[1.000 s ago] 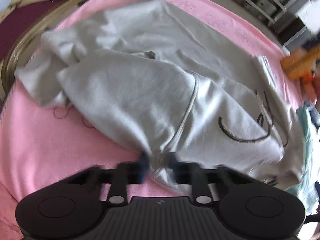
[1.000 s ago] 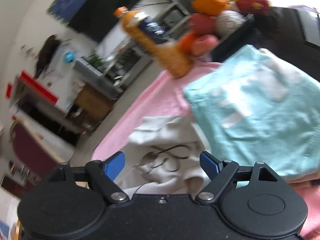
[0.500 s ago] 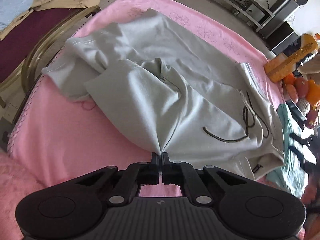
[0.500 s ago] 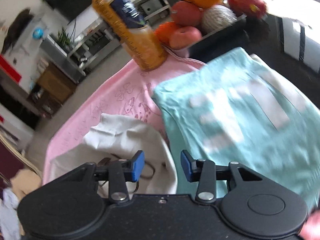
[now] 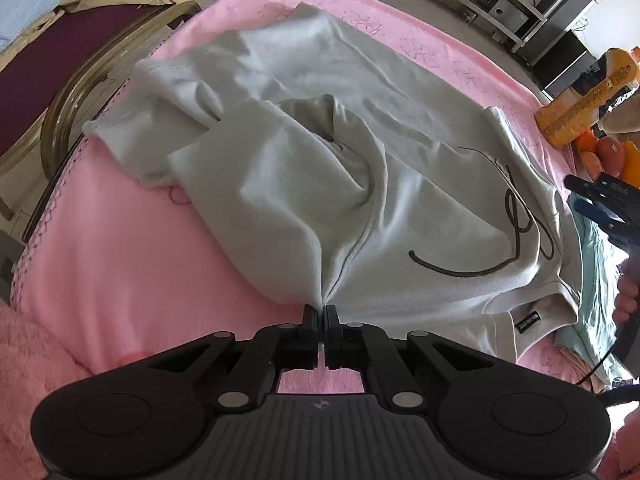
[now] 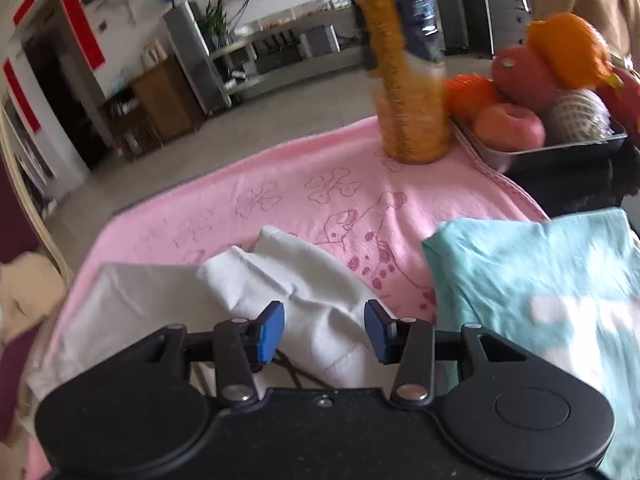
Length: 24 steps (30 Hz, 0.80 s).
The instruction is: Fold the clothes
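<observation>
A fold of the grey garment (image 5: pixel 304 208) is pinched in the closed left tool (image 5: pixel 321 320), likely so that it can be drawn over; the rest is spread ahead of it, rumpled, on the pink-covered surface (image 5: pixel 120 264). The right tool (image 6: pixel 325 330) is held part open and empty above the garment's hem, with a teal garment (image 6: pixel 540 280) just to its right.

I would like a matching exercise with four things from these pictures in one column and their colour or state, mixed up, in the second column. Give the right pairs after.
1. left claw
2. right claw
3. blanket
4. folded shirt

a. teal
b. open, holding nothing
c. pink
d. shut on the grey garment

Pairs: 1-d, 2-b, 3-c, 4-a
</observation>
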Available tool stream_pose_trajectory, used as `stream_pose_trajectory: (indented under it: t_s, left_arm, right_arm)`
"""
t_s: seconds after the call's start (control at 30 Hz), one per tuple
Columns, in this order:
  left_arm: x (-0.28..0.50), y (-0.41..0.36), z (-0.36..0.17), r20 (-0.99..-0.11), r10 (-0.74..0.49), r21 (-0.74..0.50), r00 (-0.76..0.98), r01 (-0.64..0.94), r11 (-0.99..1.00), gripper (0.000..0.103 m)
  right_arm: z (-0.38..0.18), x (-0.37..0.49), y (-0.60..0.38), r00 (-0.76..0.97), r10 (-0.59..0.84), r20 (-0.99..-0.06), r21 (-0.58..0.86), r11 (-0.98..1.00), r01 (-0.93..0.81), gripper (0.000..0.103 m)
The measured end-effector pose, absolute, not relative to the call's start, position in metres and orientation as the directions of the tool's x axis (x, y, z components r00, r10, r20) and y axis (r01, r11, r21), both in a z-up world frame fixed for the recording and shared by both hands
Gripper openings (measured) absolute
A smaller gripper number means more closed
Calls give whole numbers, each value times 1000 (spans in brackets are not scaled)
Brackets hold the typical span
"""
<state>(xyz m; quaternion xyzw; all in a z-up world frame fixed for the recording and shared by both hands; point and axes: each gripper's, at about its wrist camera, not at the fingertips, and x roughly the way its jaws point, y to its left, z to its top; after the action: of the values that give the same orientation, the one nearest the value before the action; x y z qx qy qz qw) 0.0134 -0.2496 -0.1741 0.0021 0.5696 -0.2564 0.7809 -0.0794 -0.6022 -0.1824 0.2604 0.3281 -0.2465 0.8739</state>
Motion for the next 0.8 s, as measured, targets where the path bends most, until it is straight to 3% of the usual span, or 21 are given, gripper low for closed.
stream_pose_trajectory:
  t_s: [0.17, 0.23, 0.3, 0.47, 0.7, 0.8]
  left_arm:
    - [17, -250, -181, -889, -400, -283, 224, 418, 863, 2]
    - [19, -250, -183, -888, -401, -282, 226, 420, 862, 2]
    - [20, -251, -183, -887, -402, -285, 226, 417, 863, 2]
    - [19, -249, -181, -881, -410, -290, 234, 418, 861, 2]
    - [12, -247, -160, -847, -452, -297, 278, 459, 838, 2]
    - [7, -251, -149, -829, -472, -285, 301, 498, 819, 2]
  right_arm:
    - [-197, -52, -605, 609, -276, -744, 192, 785, 590, 42]
    - [-204, -46, -606, 580, -272, -768, 160, 795, 585, 32]
    - [-210, -44, -607, 567, -253, -784, 159, 801, 578, 2]
    - [-190, -62, -611, 629, -288, -723, 233, 755, 613, 2]
    - [-131, -159, -641, 754, -400, -521, 577, 486, 656, 1]
    - [-137, -189, -658, 721, -455, -522, 629, 365, 686, 1]
